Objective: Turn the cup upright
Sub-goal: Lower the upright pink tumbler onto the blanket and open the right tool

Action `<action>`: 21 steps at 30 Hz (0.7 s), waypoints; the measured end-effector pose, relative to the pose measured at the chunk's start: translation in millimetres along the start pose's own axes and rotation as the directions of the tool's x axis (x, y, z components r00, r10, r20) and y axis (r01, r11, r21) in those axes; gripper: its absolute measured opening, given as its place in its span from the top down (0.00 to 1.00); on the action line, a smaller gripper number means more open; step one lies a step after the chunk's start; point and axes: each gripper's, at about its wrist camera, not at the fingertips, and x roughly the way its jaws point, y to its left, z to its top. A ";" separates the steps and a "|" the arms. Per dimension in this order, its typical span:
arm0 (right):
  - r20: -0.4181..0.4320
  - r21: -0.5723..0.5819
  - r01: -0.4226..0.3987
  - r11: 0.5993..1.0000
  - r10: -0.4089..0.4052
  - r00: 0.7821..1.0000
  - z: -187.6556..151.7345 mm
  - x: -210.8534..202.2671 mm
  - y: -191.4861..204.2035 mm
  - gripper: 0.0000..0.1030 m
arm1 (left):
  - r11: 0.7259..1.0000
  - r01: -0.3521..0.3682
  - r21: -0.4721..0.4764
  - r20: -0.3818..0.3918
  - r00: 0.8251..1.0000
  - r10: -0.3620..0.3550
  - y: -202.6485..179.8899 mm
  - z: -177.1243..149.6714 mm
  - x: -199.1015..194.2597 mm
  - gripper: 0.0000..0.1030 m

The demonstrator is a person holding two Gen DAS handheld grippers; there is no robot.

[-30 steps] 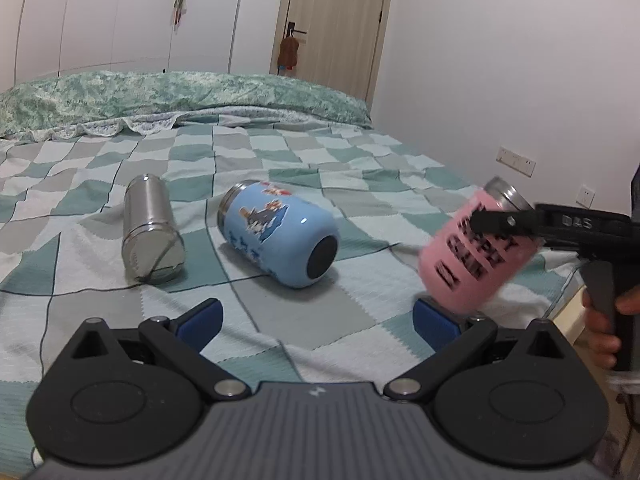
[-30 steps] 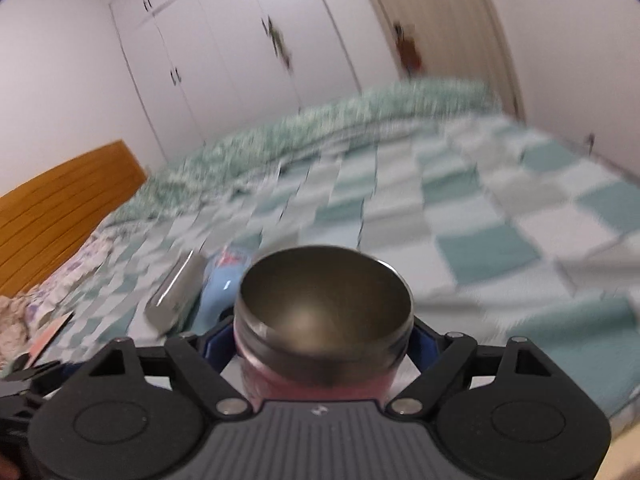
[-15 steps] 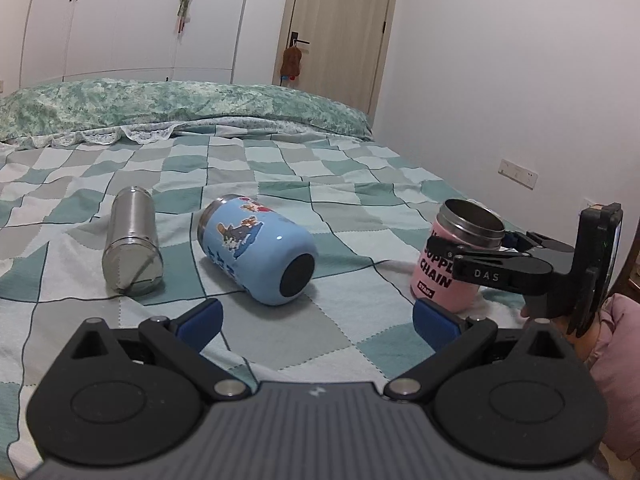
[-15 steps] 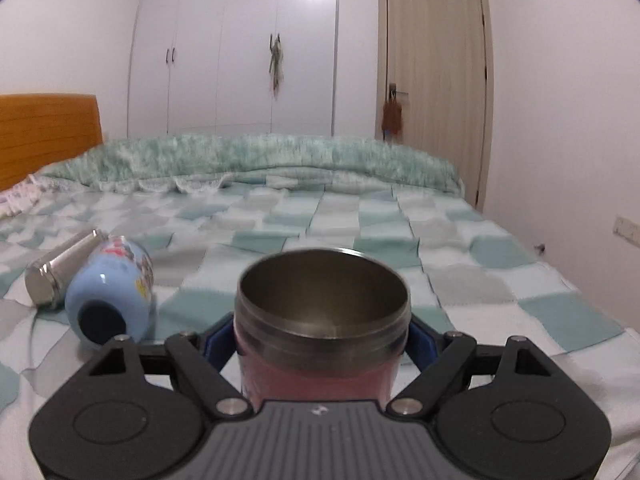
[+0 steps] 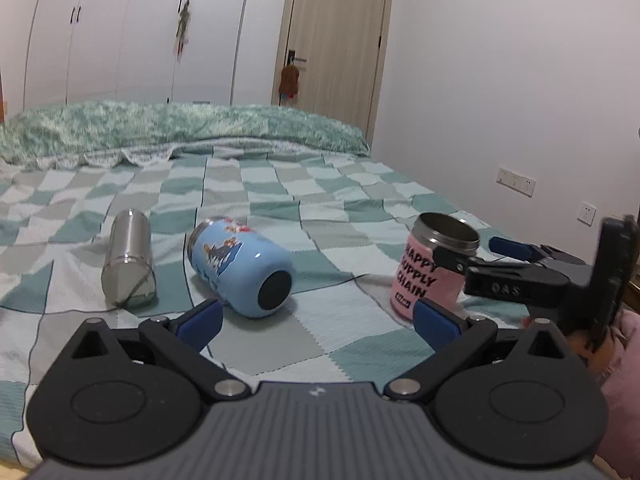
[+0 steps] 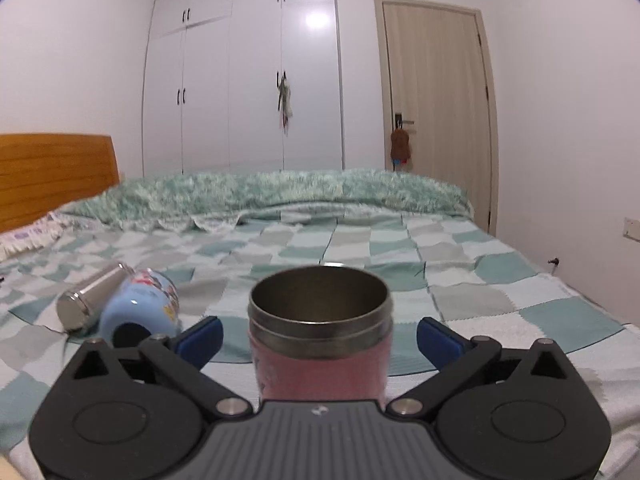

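A pink cup point(image 5: 424, 276) with black lettering and a steel rim stands upright on the checked bedspread point(image 5: 320, 208) at the right. It also shows in the right wrist view point(image 6: 320, 344), between the fingers. My right gripper point(image 6: 318, 338) is open, its blue pads apart from the cup's sides; it shows from the side in the left wrist view point(image 5: 476, 254). A blue cartoon cup point(image 5: 240, 266) and a steel cup point(image 5: 128, 258) lie on their sides to the left. My left gripper point(image 5: 316, 322) is open and empty, in front of the blue cup.
The bed's right edge runs close to the pink cup. A folded green quilt point(image 5: 180, 128) lies at the back. A wooden headboard point(image 6: 56, 172) stands at the left. White wall with sockets point(image 5: 516, 180) is on the right.
The pink cup went from tilted in the air to upright on the bed. My right gripper has opened and let go of it. The left gripper has barely moved.
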 end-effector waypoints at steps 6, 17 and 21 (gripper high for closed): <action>0.058 -0.014 -0.049 0.999 0.050 0.997 -6.5 -58.3 5.0 0.00 | 0.999 -0.035 -0.004 0.109 0.993 0.036 -31.8 -14.0 -28.2 0.00; 0.024 -0.062 -0.097 0.993 0.099 0.995 -43.1 -124.3 20.6 0.00 | 0.974 -0.226 -0.016 0.185 0.956 0.225 -68.9 -69.2 -38.5 0.00; 0.014 -0.079 -0.080 0.994 0.081 0.997 -61.9 -132.6 28.7 0.00 | 0.962 -0.273 0.001 0.239 0.934 0.265 -72.9 -91.2 -33.7 0.00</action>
